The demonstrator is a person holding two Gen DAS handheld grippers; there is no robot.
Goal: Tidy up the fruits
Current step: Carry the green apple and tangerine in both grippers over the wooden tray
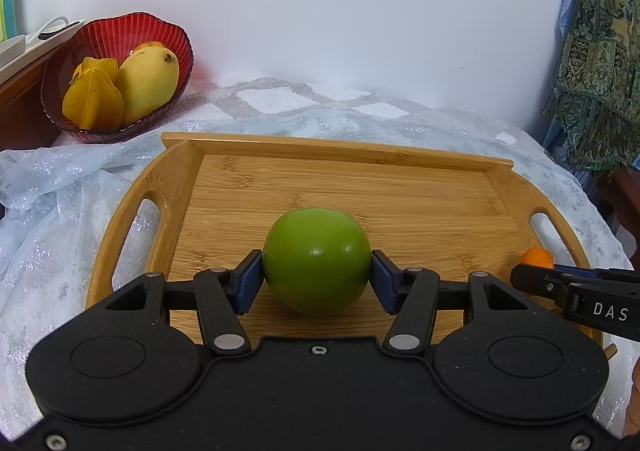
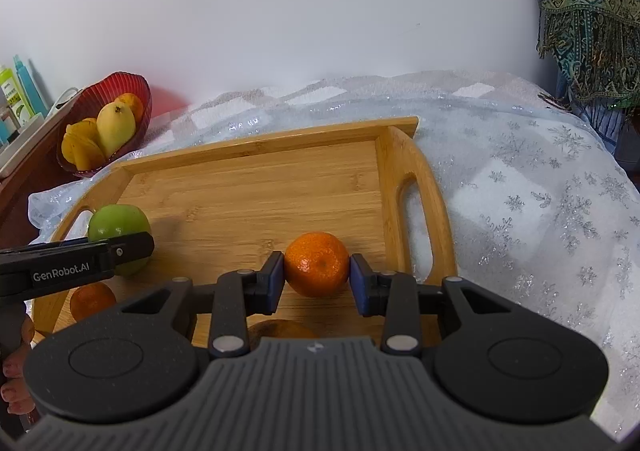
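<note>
Through the left wrist view we see our left gripper (image 1: 316, 275) with both blue pads pressed on a green apple (image 1: 316, 261) resting mid-tray. Only the right wrist view shows our right gripper (image 2: 317, 277) closed on a mandarin (image 2: 317, 264) near the right handle slot of the wooden tray (image 2: 256, 155), plus a second orange fruit (image 2: 93, 301) at the tray's near left corner, half hidden under the left gripper's arm. A red bowl (image 1: 160, 31) with a mango (image 1: 148, 83) and starfruit (image 1: 94, 101) sits beyond the tray's far left corner. A patterned scarf (image 2: 588, 11) hangs at right. The tray's far half lies bare, bounded by a raised rim; snowflake cloth (image 2: 540, 191) spreads to its right.
</note>
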